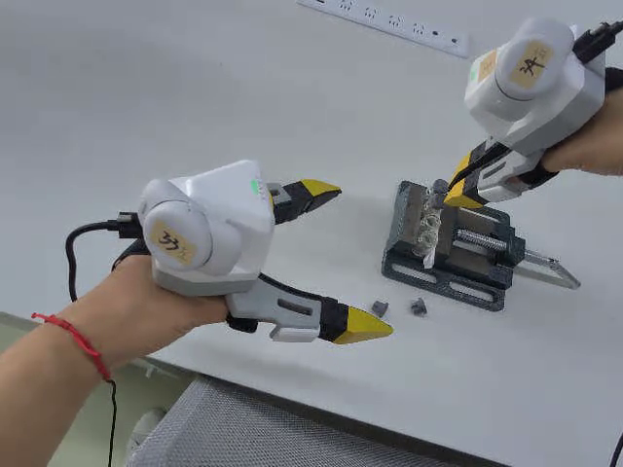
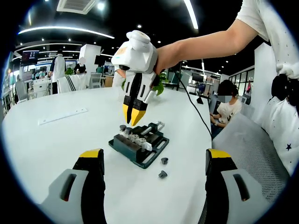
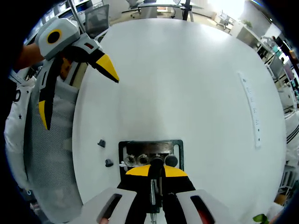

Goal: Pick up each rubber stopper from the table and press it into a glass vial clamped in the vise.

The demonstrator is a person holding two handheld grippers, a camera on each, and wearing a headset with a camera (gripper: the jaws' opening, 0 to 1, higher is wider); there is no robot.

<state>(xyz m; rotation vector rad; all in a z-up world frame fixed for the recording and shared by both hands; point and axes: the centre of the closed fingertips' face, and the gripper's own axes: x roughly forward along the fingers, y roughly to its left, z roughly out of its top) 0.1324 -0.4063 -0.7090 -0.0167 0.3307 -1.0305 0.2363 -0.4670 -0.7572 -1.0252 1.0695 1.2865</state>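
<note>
While well beyond vise, power strip

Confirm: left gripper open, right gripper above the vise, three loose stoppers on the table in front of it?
Wrong count: the head view shows two loose stoppers on the table, not three. The left gripper is open, and the right gripper is above the vise.

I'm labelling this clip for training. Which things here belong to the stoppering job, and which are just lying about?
Job: vise; glass vials clamped in it; two loose rubber stoppers on the table; left hand-held gripper, open; right hand-held gripper, shut over the vise.
Lying about: power strip at the table's far edge; grey mesh seat.
</note>
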